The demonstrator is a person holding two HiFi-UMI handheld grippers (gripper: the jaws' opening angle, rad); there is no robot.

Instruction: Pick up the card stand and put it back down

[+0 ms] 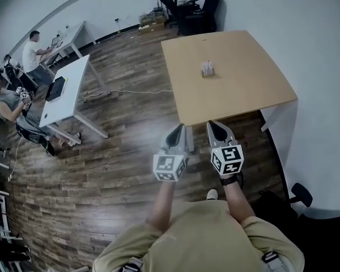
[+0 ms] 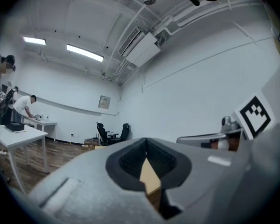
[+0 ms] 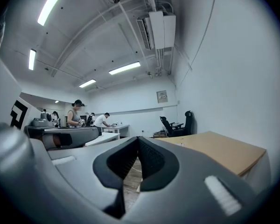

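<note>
1. Your left gripper sits low in the centre of the head view, just left of your right gripper. They lie side by side and apart, and both point toward the top of the frame.
2. In the left gripper view, the left jaws are pressed together at the tips. Nothing is between them; only a sliver of the table shows through the gap behind the tips.
3. In the right gripper view, the right jaws are also pressed together and hold nothing. Floor shows through the gap.
4. The card stand is upright on the wooden table, in the upper centre-right of the head view. It stands toward the far half of the tabletop, well apart from both grippers.
5. Both gripper tips stop just short of the table's near edge, over the plank floor.
6. At the left of the frame a white desk carries a dark laptop, and a person sits beside it.
7. A pale cable lies on the floor between the desk and the table.
8. Black office chairs stand at the top of the frame beyond the table.
</note>
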